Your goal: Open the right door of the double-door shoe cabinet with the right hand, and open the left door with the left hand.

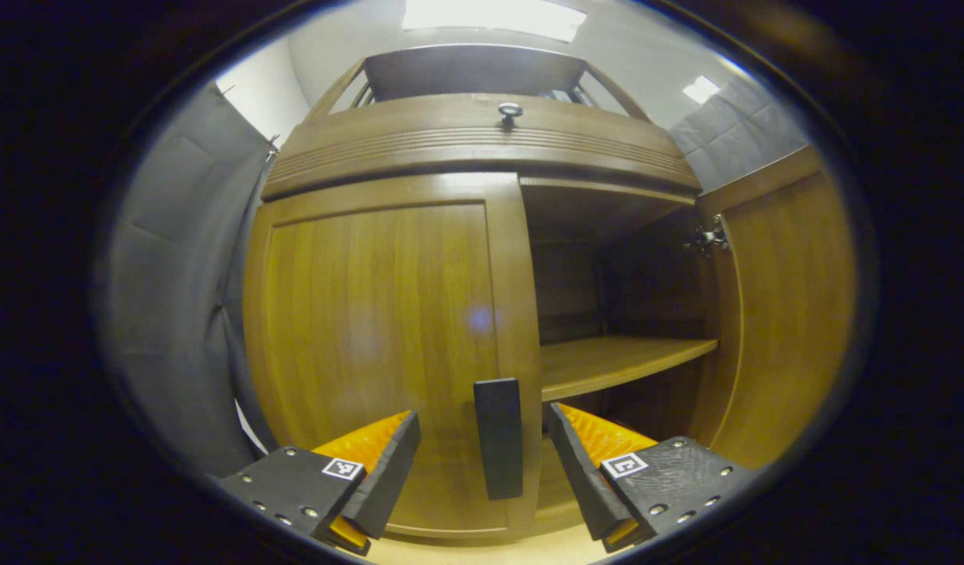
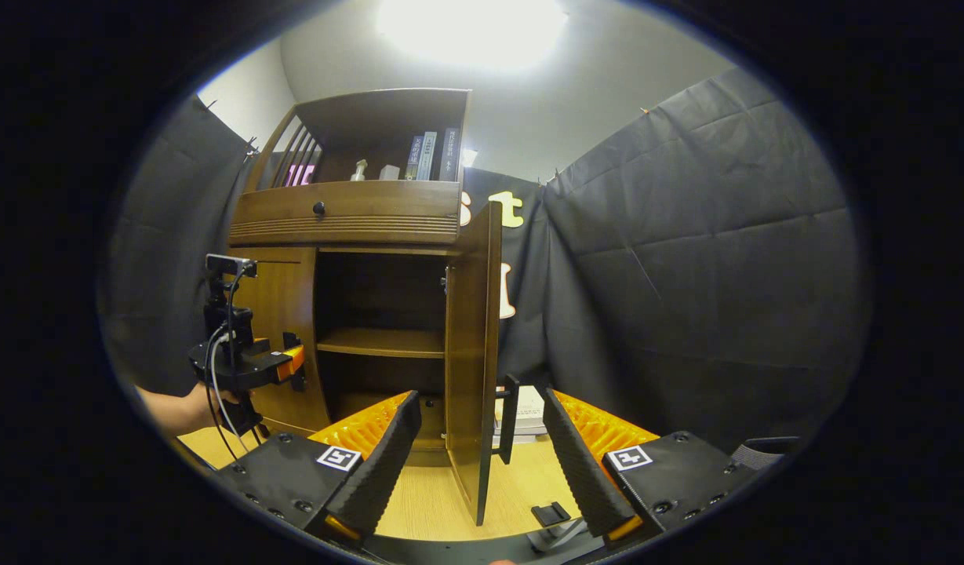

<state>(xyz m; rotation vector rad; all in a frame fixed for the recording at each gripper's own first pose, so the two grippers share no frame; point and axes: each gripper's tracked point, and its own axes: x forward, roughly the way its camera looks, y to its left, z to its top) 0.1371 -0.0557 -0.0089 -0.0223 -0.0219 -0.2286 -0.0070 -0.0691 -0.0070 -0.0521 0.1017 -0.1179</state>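
Left door (image 1: 380, 345) of the shoe cabinet (image 1: 482, 149) sits closed, its upright bar handle (image 1: 499, 449) between the spread jaws of the left gripper (image 1: 482, 463). Stiff wood on hinges, probably light to swing; pinch that bar. Right door (image 2: 474, 353) stands open, its handle (image 2: 510, 418) between the spread jaws of the right gripper (image 2: 478, 451), untouched

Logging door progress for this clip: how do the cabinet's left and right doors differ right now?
The left door sits closed, flush with the cabinet front; the right door is swung wide open, baring the shelf. The left gripper, fingers open, brackets the left door's handle without touching; the right gripper, fingers open, straddles the right door's edge. Both doors are brown wood with dark vertical handles.
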